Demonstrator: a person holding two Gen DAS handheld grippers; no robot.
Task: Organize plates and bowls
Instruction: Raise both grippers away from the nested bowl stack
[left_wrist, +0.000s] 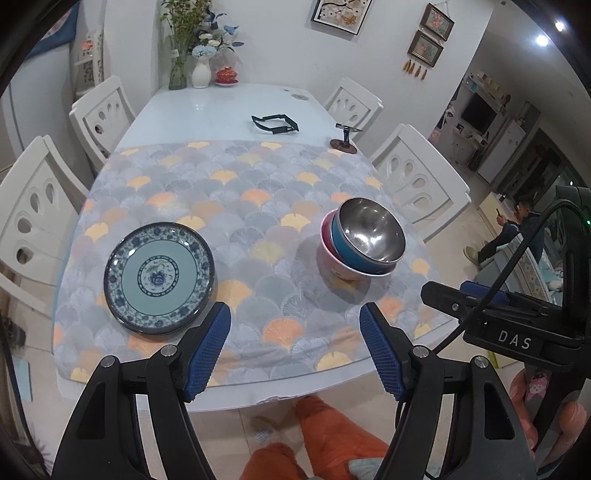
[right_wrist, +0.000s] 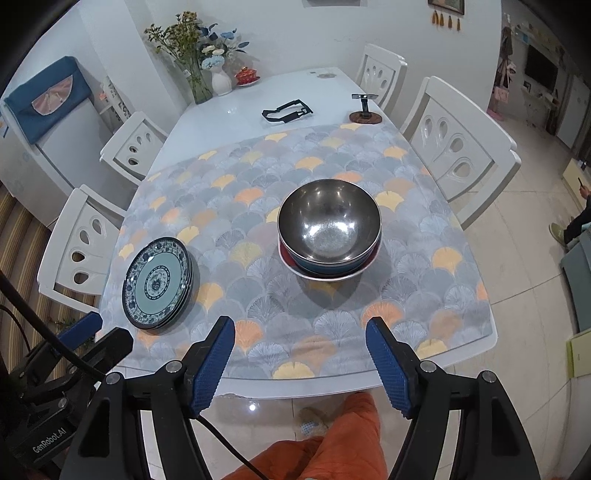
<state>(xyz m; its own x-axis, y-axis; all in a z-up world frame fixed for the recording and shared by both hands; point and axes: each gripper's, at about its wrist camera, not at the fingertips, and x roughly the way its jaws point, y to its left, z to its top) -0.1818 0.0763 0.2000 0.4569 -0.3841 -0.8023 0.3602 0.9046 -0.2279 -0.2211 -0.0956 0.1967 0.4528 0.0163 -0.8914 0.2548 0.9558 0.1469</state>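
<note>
A stack of blue-patterned plates (left_wrist: 159, 277) lies on the left of the patterned tablecloth (left_wrist: 240, 206); it also shows in the right wrist view (right_wrist: 158, 283). A nested stack of bowls (left_wrist: 364, 240), steel-lined blue bowl on top of a pink-and-white one, stands on the right, and shows in the right wrist view (right_wrist: 328, 229). My left gripper (left_wrist: 295, 325) is open and empty, above the near table edge between plates and bowls. My right gripper (right_wrist: 300, 338) is open and empty, short of the bowls.
White chairs (left_wrist: 417, 177) line both sides of the white table (left_wrist: 229, 107). At the far end stand flower vases (left_wrist: 201, 74), a red lidded cup (left_wrist: 226, 76), a black strap (left_wrist: 275, 123) and a small stand (left_wrist: 345, 140). A person sits at right (left_wrist: 513, 229).
</note>
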